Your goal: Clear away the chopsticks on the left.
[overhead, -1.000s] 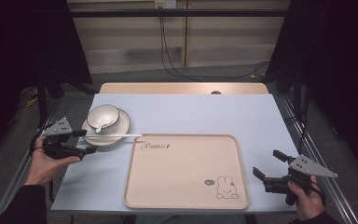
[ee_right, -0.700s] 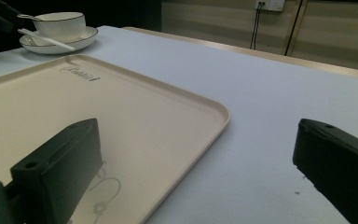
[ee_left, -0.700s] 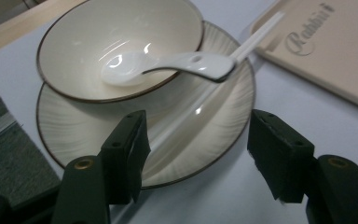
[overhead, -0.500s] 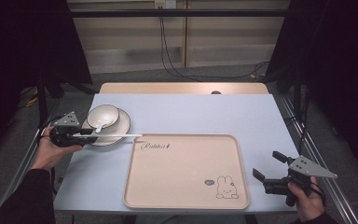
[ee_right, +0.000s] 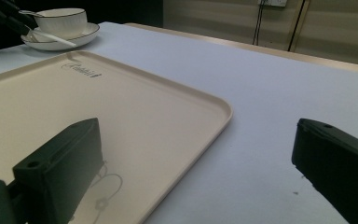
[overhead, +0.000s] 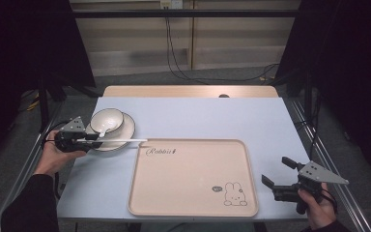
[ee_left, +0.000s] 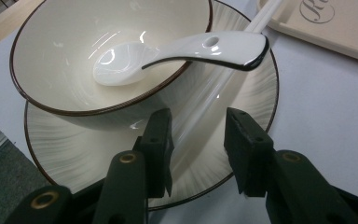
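**Now I go for the white stick**

My right gripper (overhead: pixel 281 181) waits near, jaws wide, holding nothing. My left gripper (ee_left: pixel 198 144) is spread around one chopstick (ee_left: pixel 200 119) on one plate (overhead: pixel 127 130). I think squeezing comes next. One bowl (overhead: pixel 107 120), one spoon (ee_left: pixel 177 51), one tray (overhead: pixel 193 176).

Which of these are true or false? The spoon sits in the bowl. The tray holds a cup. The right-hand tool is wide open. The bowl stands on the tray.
1. The spoon sits in the bowl. True.
2. The tray holds a cup. False: nothing stands on it.
3. The right gripper is wide open. True.
4. The bowl stands on the tray. False: it stands on a plate beside the tray.
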The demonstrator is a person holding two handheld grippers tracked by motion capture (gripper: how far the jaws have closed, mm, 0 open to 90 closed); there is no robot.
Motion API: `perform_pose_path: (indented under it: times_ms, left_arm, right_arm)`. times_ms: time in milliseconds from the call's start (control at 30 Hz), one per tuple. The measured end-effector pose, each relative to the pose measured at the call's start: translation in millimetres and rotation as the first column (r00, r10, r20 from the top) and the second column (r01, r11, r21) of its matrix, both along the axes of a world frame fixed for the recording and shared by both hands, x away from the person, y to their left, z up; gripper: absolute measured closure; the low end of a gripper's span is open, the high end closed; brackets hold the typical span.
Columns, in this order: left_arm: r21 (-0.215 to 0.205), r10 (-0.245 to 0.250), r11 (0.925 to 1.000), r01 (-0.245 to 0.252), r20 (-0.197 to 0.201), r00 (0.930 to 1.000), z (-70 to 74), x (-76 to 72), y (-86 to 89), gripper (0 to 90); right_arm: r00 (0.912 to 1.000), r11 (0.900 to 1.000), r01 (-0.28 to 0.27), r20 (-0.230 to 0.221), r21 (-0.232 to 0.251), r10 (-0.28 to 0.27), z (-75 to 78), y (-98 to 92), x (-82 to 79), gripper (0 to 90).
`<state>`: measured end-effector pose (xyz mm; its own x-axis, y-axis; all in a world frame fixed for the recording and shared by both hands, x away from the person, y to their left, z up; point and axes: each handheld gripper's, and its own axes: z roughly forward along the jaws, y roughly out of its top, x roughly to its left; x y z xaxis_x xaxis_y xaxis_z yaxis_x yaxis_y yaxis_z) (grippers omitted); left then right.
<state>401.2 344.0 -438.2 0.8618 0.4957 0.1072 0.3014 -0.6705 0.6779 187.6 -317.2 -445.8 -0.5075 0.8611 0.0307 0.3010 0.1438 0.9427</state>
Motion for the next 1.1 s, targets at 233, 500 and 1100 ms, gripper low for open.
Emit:
perform_pose_path:
  times_ms: [233, 500, 1100]
  left_arm:
    - [0.010, -0.014, 0.9998, 0.014, 0.019, 0.9997, -0.9, 0.3, 0.1, 60.4]
    - [0.026, -0.033, 0.9991, 0.033, 0.013, 0.9994, -4.0, 1.6, -6.3, 62.0]
    - [0.068, -0.118, 0.9901, 0.122, -0.058, 0.9913, -10.6, 7.2, -28.7, 74.9]
  right_arm:
    - [1.0000, 1.000, 0.000, -0.003, 0.001, 0.000, -0.3, 0.1, 0.3, 1.3]
    - [0.9999, 1.000, -0.013, -0.008, 0.002, 0.013, -0.3, 1.3, 1.0, 1.3]
    - [0.9998, 1.000, -0.009, -0.016, 0.012, 0.009, -0.8, 0.3, 1.5, 1.3]
